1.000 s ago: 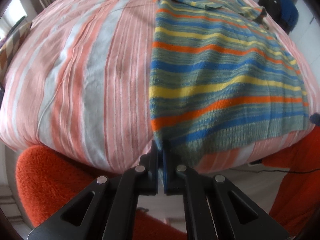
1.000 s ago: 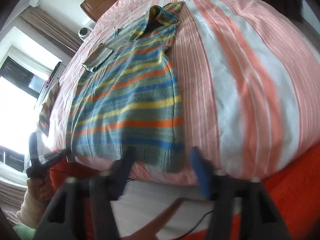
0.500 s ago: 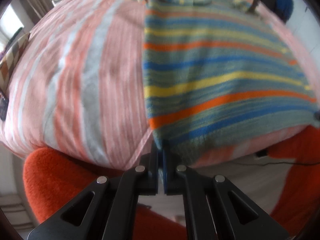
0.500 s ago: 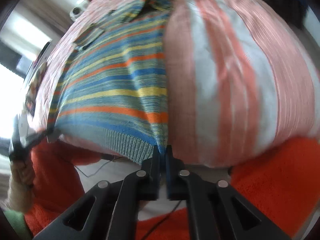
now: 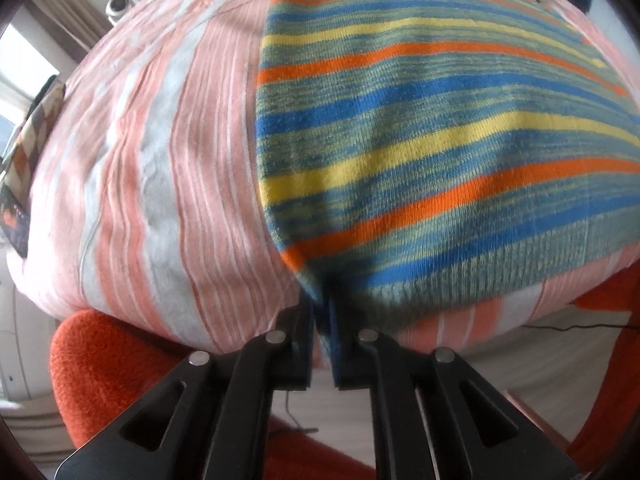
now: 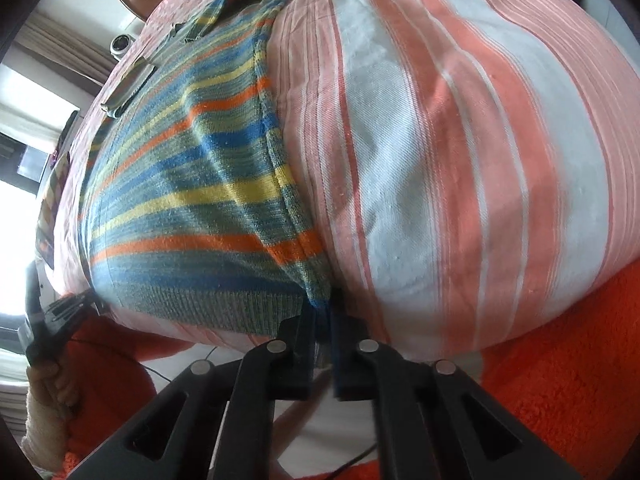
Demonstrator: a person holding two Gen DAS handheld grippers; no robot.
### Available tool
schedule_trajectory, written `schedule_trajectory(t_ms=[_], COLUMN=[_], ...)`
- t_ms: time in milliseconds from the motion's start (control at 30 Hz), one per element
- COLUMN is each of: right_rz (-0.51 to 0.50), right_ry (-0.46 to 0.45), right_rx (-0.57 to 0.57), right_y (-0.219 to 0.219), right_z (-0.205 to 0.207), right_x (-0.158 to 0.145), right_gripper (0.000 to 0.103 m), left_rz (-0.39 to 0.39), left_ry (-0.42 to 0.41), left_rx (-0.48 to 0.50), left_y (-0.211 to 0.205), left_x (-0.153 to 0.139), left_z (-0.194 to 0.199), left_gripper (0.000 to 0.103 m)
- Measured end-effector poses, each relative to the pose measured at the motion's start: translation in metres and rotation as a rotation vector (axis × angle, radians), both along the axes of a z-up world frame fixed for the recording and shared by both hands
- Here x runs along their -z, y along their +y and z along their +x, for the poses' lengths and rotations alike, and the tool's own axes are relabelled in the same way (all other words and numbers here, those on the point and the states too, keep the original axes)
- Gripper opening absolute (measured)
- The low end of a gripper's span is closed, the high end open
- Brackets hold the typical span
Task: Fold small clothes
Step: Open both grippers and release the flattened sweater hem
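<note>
A knitted sweater (image 5: 420,140) with blue, yellow, orange and grey-green stripes lies flat on the bed, collar at the far end, ribbed hem at the near edge. My left gripper (image 5: 322,308) pinches the hem's left corner; its jaws are opening slightly with the fabric still between them. My right gripper (image 6: 323,308) grips the right hem corner of the sweater (image 6: 192,184), jaws likewise easing apart around the knit. In the right wrist view the left gripper (image 6: 76,304) shows at the far left, held by a hand (image 6: 44,392).
The bed cover (image 5: 160,160) is striped pink and pale grey and falls away at the near edge. Orange fuzzy fabric (image 6: 560,360) lies below the bed on both sides. A small white device (image 5: 118,4) sits beyond the far left, and a cable (image 5: 580,326) runs over the floor.
The right gripper, open a second ago, has closed on the right hem corner. Both grippers have sunk closer to the bed's edge, and the left one has slid along with its corner.
</note>
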State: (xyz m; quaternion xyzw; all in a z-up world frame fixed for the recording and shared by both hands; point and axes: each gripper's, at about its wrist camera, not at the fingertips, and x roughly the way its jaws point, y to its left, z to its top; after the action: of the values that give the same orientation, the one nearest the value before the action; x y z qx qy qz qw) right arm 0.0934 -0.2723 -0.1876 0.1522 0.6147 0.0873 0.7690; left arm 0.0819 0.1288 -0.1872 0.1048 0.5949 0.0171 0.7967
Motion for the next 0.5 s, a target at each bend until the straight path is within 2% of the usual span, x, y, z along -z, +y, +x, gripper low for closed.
schedule_trajectory(t_ms=[33, 67, 100, 133, 167, 200, 267, 333, 400, 467, 500], right_rz=[0.002, 0.000, -0.009, -0.020, -0.045, -0.065, -0.119, -0.163, -0.220, -0.261, -0.266], right_ry=[0.001, 0.006, 0.013, 0.021, 0.028, 0.026, 0.005, -0.039, -0.139, -0.228, -0.252], right_rx=[-0.001, 0.000, 0.003, 0.006, 0.015, 0.024, 0.052, 0.095, 0.135, 0.119, 0.099], right_y=[0.000, 0.001, 0.000, 0.000, -0.003, -0.006, -0.017, -0.028, -0.035, -0.029, -0.023], right_z=[-0.006, -0.011, -0.013, -0.017, -0.022, -0.026, -0.033, -0.037, -0.037, -0.030, -0.026], right_x=[-0.001, -0.004, -0.005, -0.007, -0.010, -0.013, -0.024, -0.037, -0.059, -0.078, -0.083], right_gripper=[0.013, 0.021, 0.033, 0.039, 0.051, 0.054, 0.054, 0.054, 0.056, 0.061, 0.061], left_rz=[-0.011, -0.024, -0.036, -0.042, -0.053, -0.060, -0.061, -0.061, -0.072, -0.088, -0.090], left_ry=[0.004, 0.007, 0.006, 0.002, -0.011, -0.027, -0.066, -0.136, -0.209, -0.289, -0.316], left_rx=[-0.006, -0.018, -0.032, -0.038, -0.044, -0.049, -0.059, -0.081, -0.104, -0.128, -0.133], left_y=[0.005, 0.009, 0.015, 0.022, 0.028, 0.034, 0.043, 0.056, 0.068, 0.072, 0.063], left_x=[-0.001, -0.001, -0.004, -0.009, -0.015, -0.023, -0.038, -0.057, -0.073, -0.087, -0.092], left_z=[0.001, -0.001, 0.001, -0.002, -0.003, 0.000, 0.003, 0.011, 0.022, 0.040, 0.036], left_gripper=[0.023, 0.041, 0.050, 0.059, 0.060, 0.060, 0.064, 0.081, 0.089, 0.096, 0.098])
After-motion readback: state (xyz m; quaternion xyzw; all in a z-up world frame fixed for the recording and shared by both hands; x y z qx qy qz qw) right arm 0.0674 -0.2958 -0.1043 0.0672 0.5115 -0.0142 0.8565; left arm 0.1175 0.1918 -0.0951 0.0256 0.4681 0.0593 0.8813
